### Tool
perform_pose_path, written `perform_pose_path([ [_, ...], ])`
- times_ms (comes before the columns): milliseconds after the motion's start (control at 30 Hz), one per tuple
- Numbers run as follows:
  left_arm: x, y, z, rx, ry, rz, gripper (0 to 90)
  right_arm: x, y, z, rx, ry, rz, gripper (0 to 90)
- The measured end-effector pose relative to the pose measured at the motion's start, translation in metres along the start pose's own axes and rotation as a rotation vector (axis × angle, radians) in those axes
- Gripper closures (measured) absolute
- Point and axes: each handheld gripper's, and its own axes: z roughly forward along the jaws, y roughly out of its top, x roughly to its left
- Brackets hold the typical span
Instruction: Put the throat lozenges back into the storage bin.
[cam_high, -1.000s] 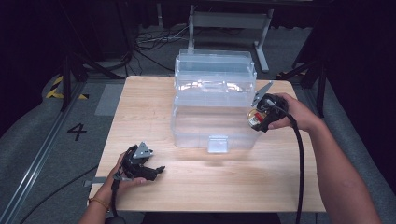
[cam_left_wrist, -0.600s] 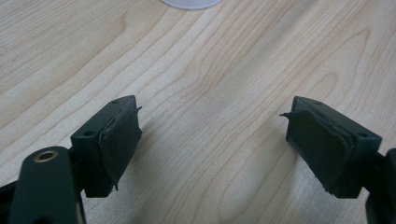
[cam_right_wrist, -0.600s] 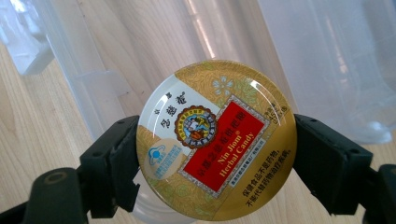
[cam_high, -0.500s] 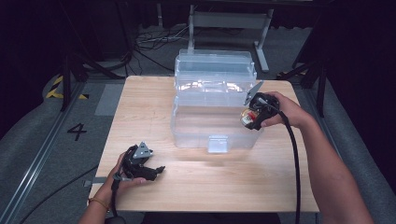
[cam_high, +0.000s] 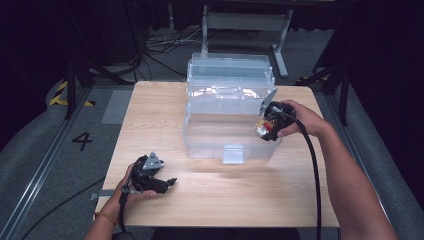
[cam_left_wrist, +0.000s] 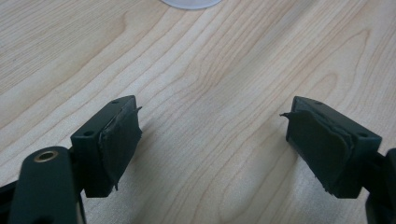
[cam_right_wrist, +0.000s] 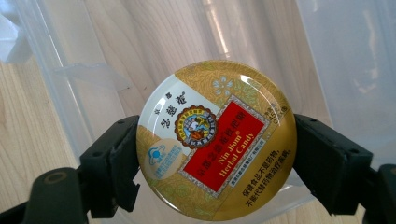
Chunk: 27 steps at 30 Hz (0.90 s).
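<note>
A round gold candy tin with a red label sits clamped between the jaws of my right gripper. In the high view the right gripper holds the candy tin over the right end of an open clear plastic box. My left gripper rests low at the table's front left with its jaws spread. In the left gripper view the left gripper is open over bare wood with nothing between its pads.
The clear box has its lid raised at the back and a latch at its front. The wooden table has free room in front of the box. Cables trail from both grippers.
My right gripper has carried the tin leftward and slightly down, from beside the box's right edge to over its right end. The left gripper has stayed put.
</note>
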Motion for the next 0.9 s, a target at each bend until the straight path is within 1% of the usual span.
perform_pose_path([
  [33, 0.0, 0.0, 0.0, 0.0, 0.0, 0.0, 18.0, 0.001, 0.0, 0.001, 0.006, 0.006, -0.002, 20.2],
  [67, 0.0, 0.0, 0.0, 0.0, 0.0, 0.0, 18.0, 0.001, 0.0, 0.003, 0.013, 0.012, -0.015, 20.2],
  [200, 0.0, 0.0, 0.0, 0.0, 0.0, 0.0, 18.1, 0.001, 0.001, 0.007, 0.038, 0.001, -0.037, 20.2],
  [300, 0.0, 0.0, 0.0, 0.0, 0.0, 0.001, 18.1, 0.001, 0.0, 0.008, 0.043, 0.004, -0.038, 20.2],
  [400, 0.0, 0.0, 0.0, 0.0, 0.002, -0.002, 18.1, -0.001, -0.002, 0.009, 0.06, -0.001, -0.043, 20.2],
  [467, 0.0, 0.0, 0.0, 0.0, 0.003, -0.001, 18.1, -0.001, -0.003, 0.01, 0.065, 0.009, -0.041, 20.2],
  [500, 0.0, 0.0, 0.0, 0.001, 0.0, 0.0, 18.1, 0.0, -0.003, 0.011, 0.065, 0.009, -0.047, 20.2],
  [733, 0.0, 0.0, 0.0, 0.001, 0.002, 0.0, 18.1, -0.001, -0.003, 0.012, 0.054, 0.006, -0.047, 20.0],
  [767, 0.0, 0.0, 0.0, 0.001, 0.0, 0.0, 18.1, -0.001, -0.003, 0.012, 0.051, 0.004, -0.041, 19.8],
  [800, 0.0, 0.0, 0.0, 0.0, 0.002, -0.001, 18.1, -0.001, -0.003, 0.012, 0.053, 0.008, -0.021, 19.3],
  [900, 0.0, 0.0, 0.0, 0.001, 0.001, 0.0, 18.1, -0.002, -0.003, 0.012, 0.033, 0.005, -0.018, 18.7],
])
